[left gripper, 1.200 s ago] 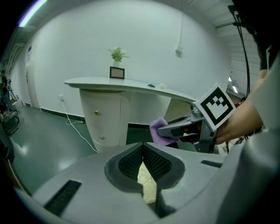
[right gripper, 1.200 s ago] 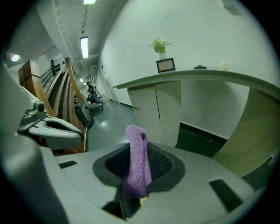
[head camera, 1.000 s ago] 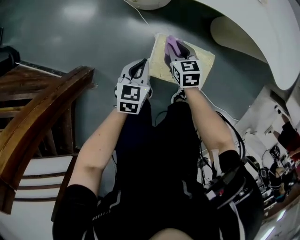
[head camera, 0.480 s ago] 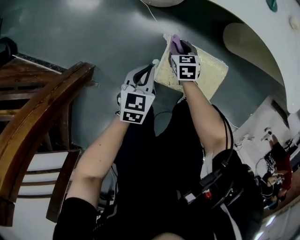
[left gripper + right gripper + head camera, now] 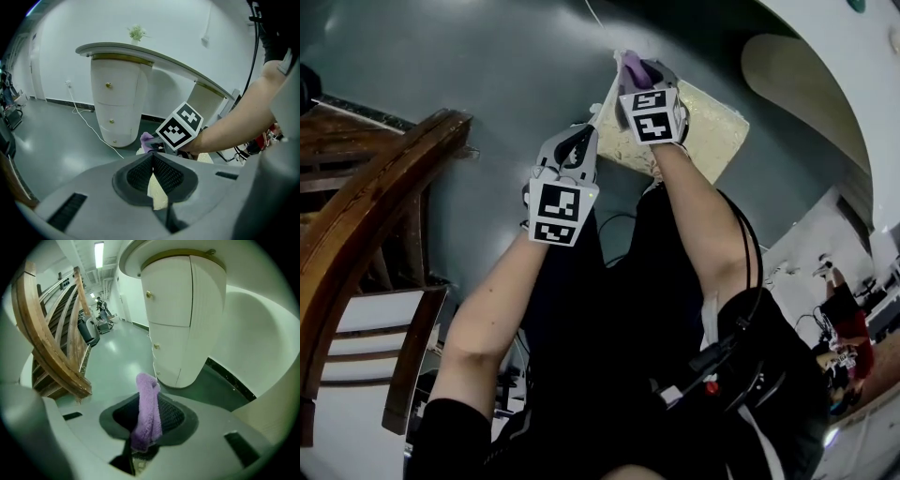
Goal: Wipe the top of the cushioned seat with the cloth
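My right tool (image 5: 642, 75) has shifted left, clamping the cloth (image 5: 147, 408) over the cushioned seat's (image 5: 712, 127) far-left corner; my left tool (image 5: 579, 136) is closed and empty beside it, and most wiping seems undone.

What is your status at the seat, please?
Left gripper shut, empty. Right gripper shut on purple cloth, at cushioned seat's far edge. Nothing lying on seat.
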Motion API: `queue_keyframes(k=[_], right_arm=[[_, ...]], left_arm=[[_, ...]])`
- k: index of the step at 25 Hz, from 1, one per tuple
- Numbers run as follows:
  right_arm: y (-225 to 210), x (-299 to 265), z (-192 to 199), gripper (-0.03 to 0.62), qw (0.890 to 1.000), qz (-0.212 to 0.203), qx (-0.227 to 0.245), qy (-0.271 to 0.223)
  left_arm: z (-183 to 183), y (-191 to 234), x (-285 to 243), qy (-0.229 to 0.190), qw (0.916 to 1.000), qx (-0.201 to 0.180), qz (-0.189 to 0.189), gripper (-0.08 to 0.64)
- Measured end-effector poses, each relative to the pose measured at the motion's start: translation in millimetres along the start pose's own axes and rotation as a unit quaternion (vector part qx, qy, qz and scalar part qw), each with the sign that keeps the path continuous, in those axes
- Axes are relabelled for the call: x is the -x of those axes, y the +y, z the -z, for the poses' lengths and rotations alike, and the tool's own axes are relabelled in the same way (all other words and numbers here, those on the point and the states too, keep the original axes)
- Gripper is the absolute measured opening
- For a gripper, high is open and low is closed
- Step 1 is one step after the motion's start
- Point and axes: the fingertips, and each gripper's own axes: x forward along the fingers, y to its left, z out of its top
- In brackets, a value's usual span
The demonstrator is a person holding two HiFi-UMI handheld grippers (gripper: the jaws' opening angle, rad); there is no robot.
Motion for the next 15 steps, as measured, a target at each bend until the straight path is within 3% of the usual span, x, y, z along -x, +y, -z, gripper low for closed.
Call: queue_keyframes(k=[7,15], right_arm=[[-10.6,11.5,10.2,0.107,0.999,-0.037,-0.020,-0.011],[-36.3,35.9,36.7,0.109,0.998,-0.041,-0.045,-0.014]], left_arm=[[-11.0,-26.2,-10.8,-0.006,0.9999,0.013,-0.001,0.003],[-17.2,-61.3,-19.5,-0.008,0.9999,0.004,0.005,0.003]])
